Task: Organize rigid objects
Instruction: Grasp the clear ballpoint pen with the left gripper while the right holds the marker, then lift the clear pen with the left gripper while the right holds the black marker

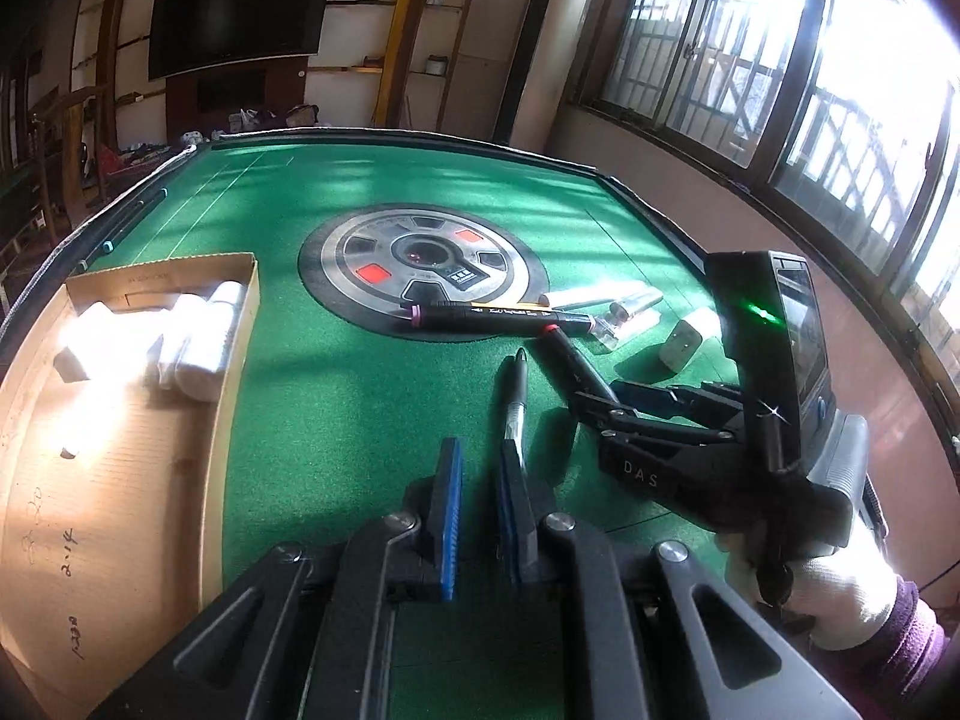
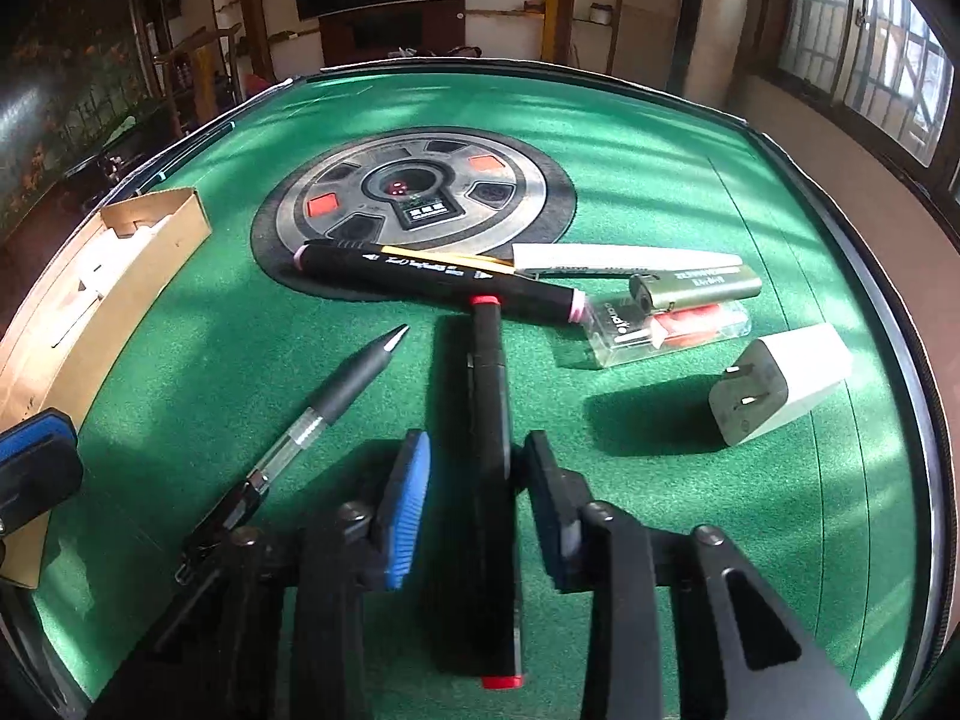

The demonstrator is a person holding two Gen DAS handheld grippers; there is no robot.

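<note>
My right gripper [image 2: 480, 480] is shut on a black marker with red caps [image 2: 489, 372], which runs lengthwise between its pads. The marker's far cap touches a longer black marker with pink ends [image 2: 432, 276]. In the left wrist view the right gripper [image 1: 591, 405] grips that marker [image 1: 561, 354] low over the green table. My left gripper [image 1: 480, 480] is shut, with nothing seen between its blue pads. A black pen [image 1: 517, 396] lies on the felt just ahead of it. To the left stands a cardboard box [image 1: 240, 324] holding white items [image 1: 198, 336].
A white charger plug [image 2: 780, 390], a clear case with red inside [image 2: 672, 324], an olive tube [image 2: 696, 288], a white tube [image 2: 600, 255] and a yellow pencil [image 2: 444, 255] lie at right. A round control panel [image 2: 414, 192] sits mid-table. A gloved hand [image 1: 840, 588] holds the right gripper.
</note>
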